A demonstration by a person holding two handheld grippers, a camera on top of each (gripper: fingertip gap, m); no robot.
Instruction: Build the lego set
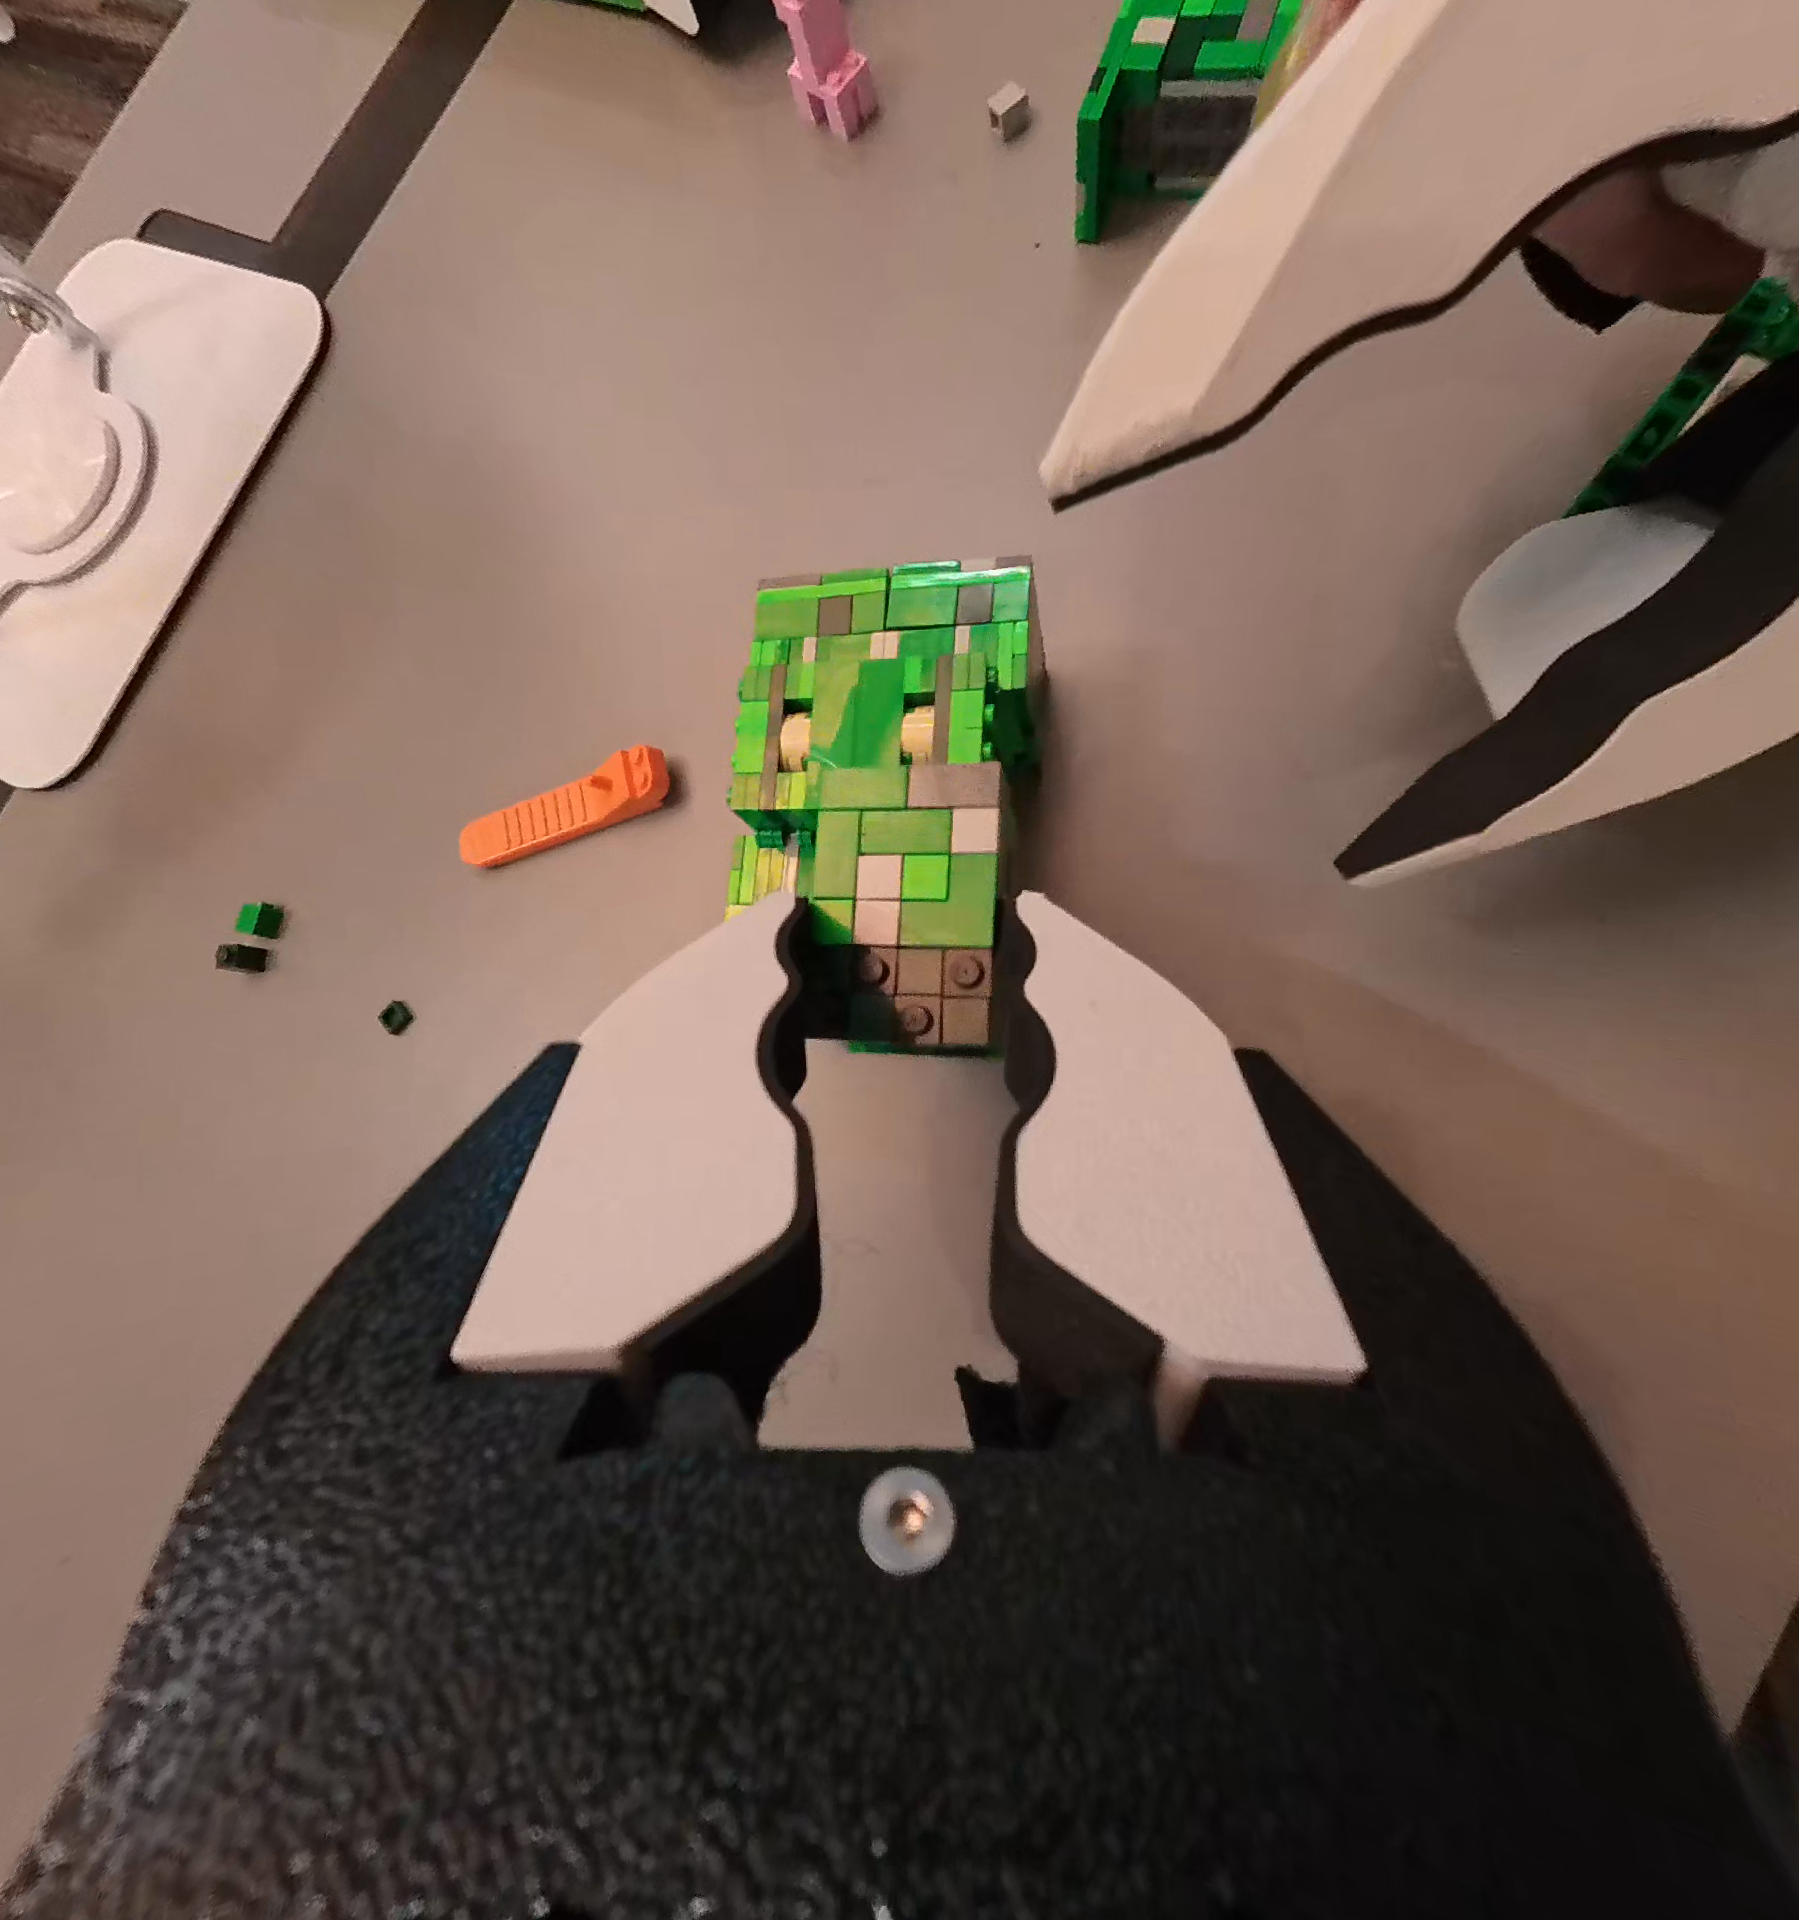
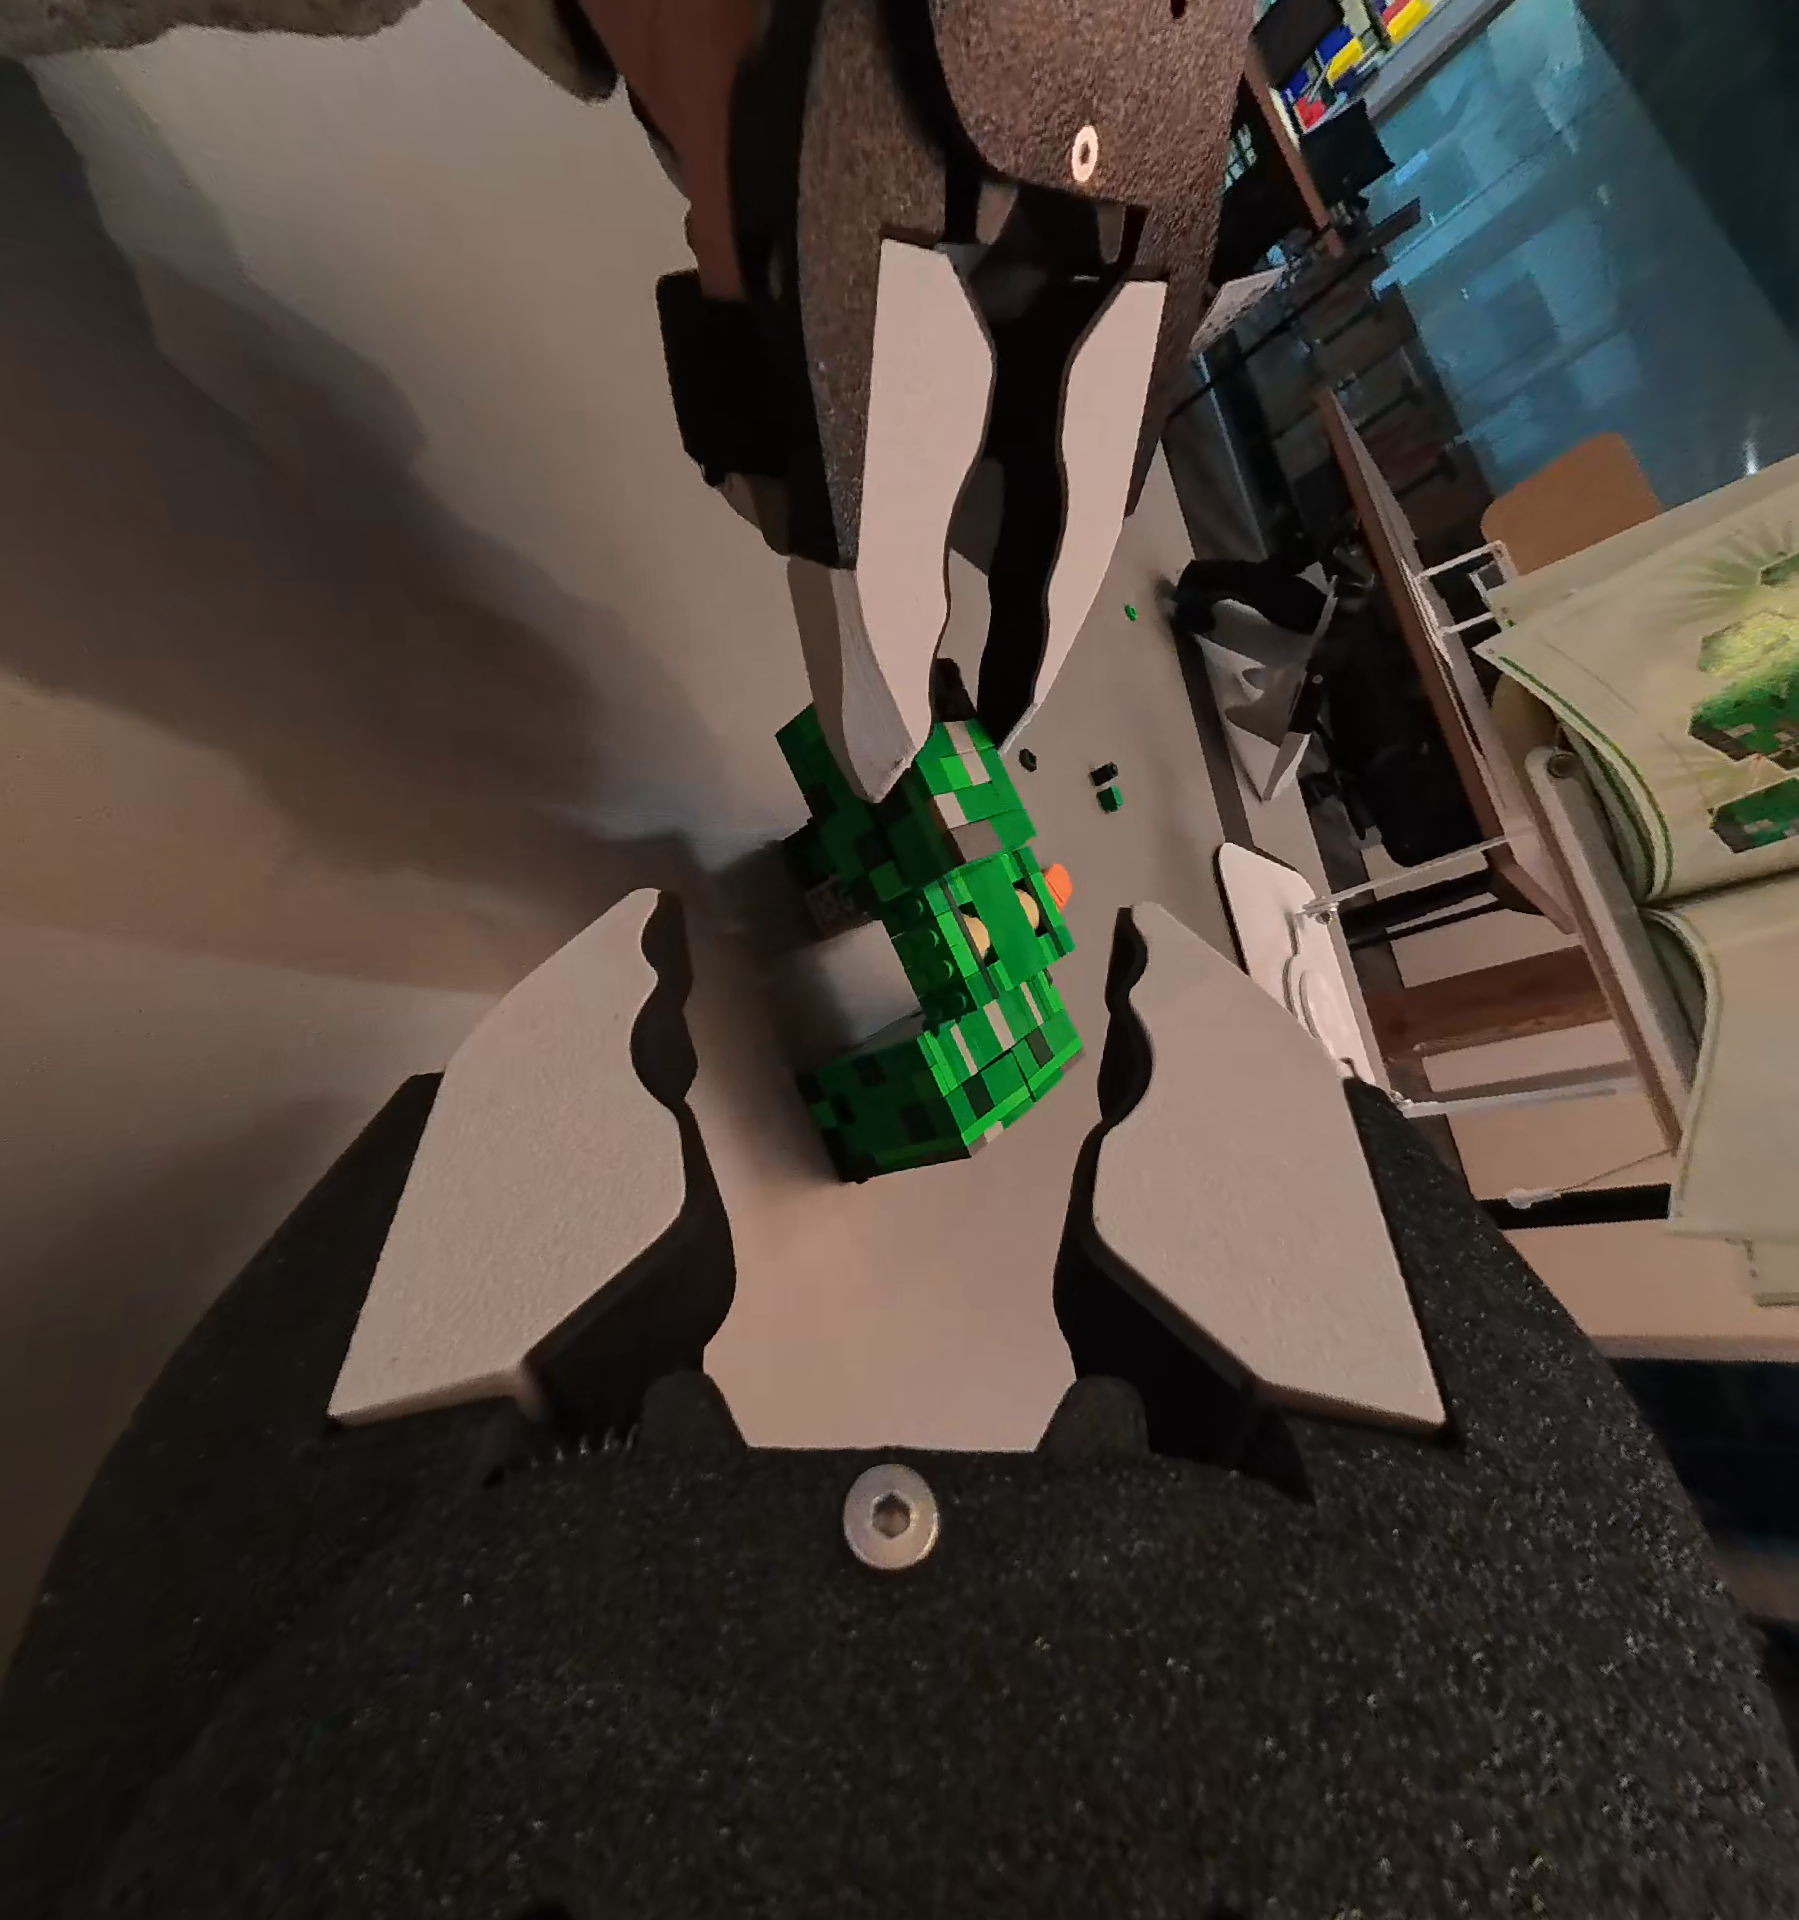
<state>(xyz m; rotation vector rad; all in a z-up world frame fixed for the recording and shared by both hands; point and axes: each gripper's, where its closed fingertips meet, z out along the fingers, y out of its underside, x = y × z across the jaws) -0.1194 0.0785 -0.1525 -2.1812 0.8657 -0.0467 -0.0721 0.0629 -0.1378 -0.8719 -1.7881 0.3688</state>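
Note:
A green, blocky lego build (image 1: pixel 879 727) with grey and white tiles lies on the grey table (image 1: pixel 562 468), long axis pointing away from me. My left gripper (image 1: pixel 905 909) is shut on its near end, one finger on each side, just above a grey studded patch. In the right wrist view the left gripper (image 2: pixel 947 758) comes down from above onto the build (image 2: pixel 968 956). My right gripper (image 2: pixel 895 914) is open wide and empty, facing the build's other end. In the left wrist view the right gripper (image 1: pixel 1207 675) hovers to the right, apart from the build.
An orange brick separator (image 1: pixel 568 805) lies left of the build, with small green pieces (image 1: pixel 256 935) nearer the table edge. A pink figure (image 1: pixel 827 73), a small grey piece (image 1: pixel 1007 109) and another green build (image 1: pixel 1165 114) stand at the back. A white stand base (image 1: pixel 116 499) is far left. An open instruction booklet (image 2: pixel 1726 727) is propped to the right. About 6 centimeters separates my left fingertips from my right. The orange brick separator (image 1: pixel 568 805) sits 12 centimeters or so from the ends of my left fingers.

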